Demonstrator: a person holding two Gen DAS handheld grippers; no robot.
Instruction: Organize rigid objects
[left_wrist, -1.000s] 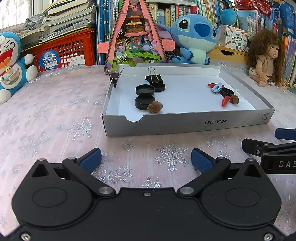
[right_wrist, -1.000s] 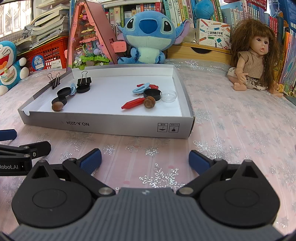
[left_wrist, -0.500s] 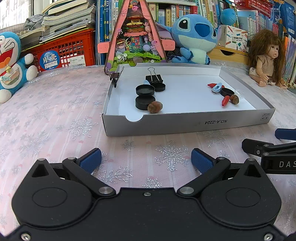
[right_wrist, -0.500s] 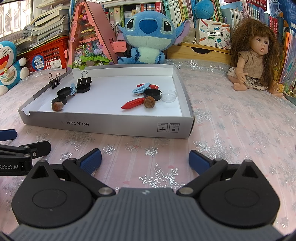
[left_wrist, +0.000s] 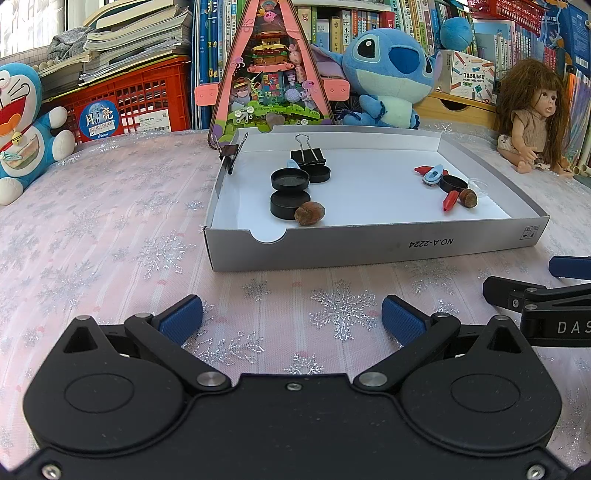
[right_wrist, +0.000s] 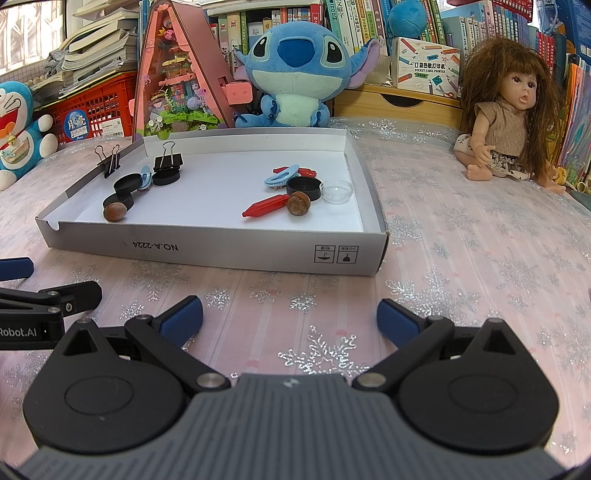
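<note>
— Two grippers, both idle over the pink snowflake tablecloth, short of the box. That cloth covers the whole table.

— And the box?

— A shallow white cardboard tray, lying flat in the middle, its printed front wall facing the grippers. Behind it stand a blue Stitch plush and a pink triangular toy house; a long-haired doll sits to the right, a Doraemon plush to the left.

— The grippers, how are they set?

— The left gripper has its blue pads spread wide with only tablecloth between them, nothing held. The right gripper is the same: fingers far apart, empty. They sit side by side, each showing at the edge of the other's view.

— What's inside the tray?

— On the left side, three black round caps bunched together, a black binder clip touching the farthest cap, a brown nut against the nearest. Another binder clip is pinched onto the tray's left wall.

— And the right side?

— A black cap, a clear plastic dome just beside it near the right wall, a red pointed piece touching a second brown nut, and a light blue clip lying over another red piece.
</note>
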